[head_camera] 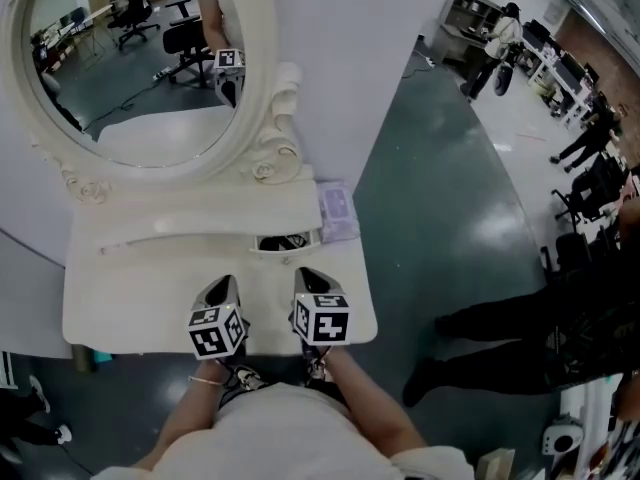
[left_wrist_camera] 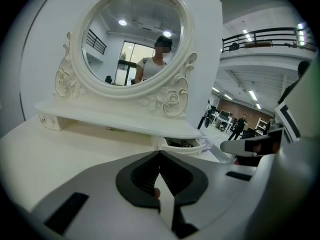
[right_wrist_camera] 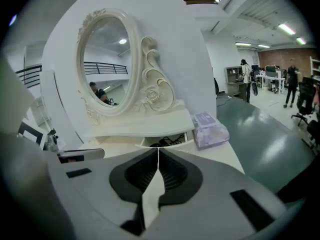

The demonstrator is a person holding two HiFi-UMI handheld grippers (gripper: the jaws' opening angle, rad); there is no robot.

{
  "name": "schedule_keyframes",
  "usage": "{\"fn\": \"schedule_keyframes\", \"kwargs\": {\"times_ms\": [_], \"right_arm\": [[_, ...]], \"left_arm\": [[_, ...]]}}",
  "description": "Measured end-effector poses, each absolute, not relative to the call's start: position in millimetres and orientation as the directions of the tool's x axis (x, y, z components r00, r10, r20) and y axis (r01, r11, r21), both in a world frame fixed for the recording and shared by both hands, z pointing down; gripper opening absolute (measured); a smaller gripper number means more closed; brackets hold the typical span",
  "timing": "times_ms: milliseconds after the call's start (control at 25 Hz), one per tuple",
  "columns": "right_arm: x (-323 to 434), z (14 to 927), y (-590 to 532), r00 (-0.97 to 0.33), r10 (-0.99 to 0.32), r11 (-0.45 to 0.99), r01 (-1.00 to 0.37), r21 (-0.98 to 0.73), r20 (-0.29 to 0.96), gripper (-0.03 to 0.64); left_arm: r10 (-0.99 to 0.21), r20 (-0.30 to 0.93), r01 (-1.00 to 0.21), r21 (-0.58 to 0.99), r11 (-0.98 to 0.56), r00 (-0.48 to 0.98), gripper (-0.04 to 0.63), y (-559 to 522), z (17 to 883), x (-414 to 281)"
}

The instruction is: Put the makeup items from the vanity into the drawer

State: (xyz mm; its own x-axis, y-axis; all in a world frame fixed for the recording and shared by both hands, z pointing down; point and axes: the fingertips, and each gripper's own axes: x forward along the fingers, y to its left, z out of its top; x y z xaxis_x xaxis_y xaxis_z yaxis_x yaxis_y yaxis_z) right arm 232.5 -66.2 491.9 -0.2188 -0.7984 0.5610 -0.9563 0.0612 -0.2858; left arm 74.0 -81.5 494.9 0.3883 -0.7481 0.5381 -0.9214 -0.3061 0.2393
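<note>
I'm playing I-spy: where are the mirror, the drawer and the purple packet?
mirror [head_camera: 130, 68], head view, its glass.
drawer [left_wrist_camera: 182, 150], left gripper view, front wall.
purple packet [right_wrist_camera: 210, 130], right gripper view, its middle.

The head view looks steeply down from above the person onto the vanity top [head_camera: 150, 303], with the left gripper [head_camera: 221, 286] and right gripper [head_camera: 311, 278] at its near edge. Each gripper view sits low, close behind its own jaws, facing forward toward the oval mirror [left_wrist_camera: 132, 39] (the right one sees it obliquely). All three share the open drawer [right_wrist_camera: 165, 141] just beyond the jaw tips.
</note>
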Motion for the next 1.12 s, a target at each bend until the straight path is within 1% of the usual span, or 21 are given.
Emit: {"fn": "schedule_keyframes", "kwargs": {"times_ms": [480,1120], "right_arm": [[235,483,-85,-0.252,-0.804,0.123,-0.957,-0.264,0.538,0.018],[233,490,-62,-0.227,-0.799,0.089,-0.961,-0.264,0.557,0.017]], "left_arm": [[-0.754,0.531,-0.922,0.214,-0.322,0.387,0.003,-94,489,87],[-0.75,0.539,-0.923,0.225,-0.311,0.384,0.003,-74,494,77]]}}
